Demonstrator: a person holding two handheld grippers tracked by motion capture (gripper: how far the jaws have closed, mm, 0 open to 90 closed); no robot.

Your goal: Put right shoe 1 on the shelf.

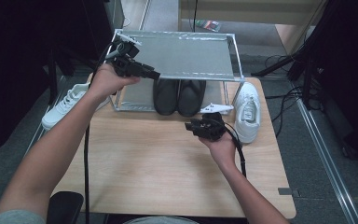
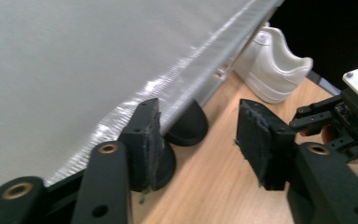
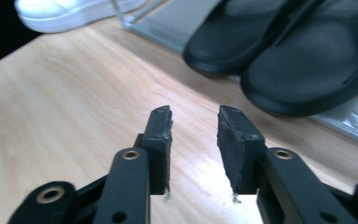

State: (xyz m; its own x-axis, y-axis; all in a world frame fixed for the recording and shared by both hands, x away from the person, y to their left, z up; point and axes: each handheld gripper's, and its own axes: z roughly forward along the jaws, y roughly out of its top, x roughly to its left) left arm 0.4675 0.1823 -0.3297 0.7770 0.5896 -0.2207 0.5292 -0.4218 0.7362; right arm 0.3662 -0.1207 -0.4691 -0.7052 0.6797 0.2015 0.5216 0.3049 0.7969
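Just ahead of the right gripper's (image 1: pixel 192 126) tips, a pair of black slippers (image 1: pixel 178 95) sat side by side on the lower shelf of a metal shoe rack (image 1: pixel 177 52), toes toward the person. In the right gripper view the slippers (image 3: pixel 279 51) lay beyond the jaws and to their right, apart from them, with bare wooden table (image 3: pixel 65 107) showing through the gap. Those jaws stood released, nothing between their pads, well clear of the slipper toes.

Higher up and to the other side, the left gripper (image 1: pixel 151 74) hovered at the front edge of the rack's grey top shelf, above the slippers. In its own view the left gripper (image 2: pixel 198 140) had its jaws parted and empty; the silvery shelf cloth (image 2: pixel 74 60) ran past the left jaw, and the rounded black toes of the slippers (image 2: pixel 186 126) peeked out from under the shelf edge just behind that jaw. Farther past the jaws a white sneaker (image 2: pixel 272 65) stood on the table, heel toward the camera, and the right gripper (image 2: pixel 342 116) showed beside the right jaw.

From above, that white sneaker (image 1: pixel 247 112) rested at the rack's right end, near the right gripper, and a second white sneaker (image 1: pixel 65 105) lay off the table's left edge, beyond the left forearm.
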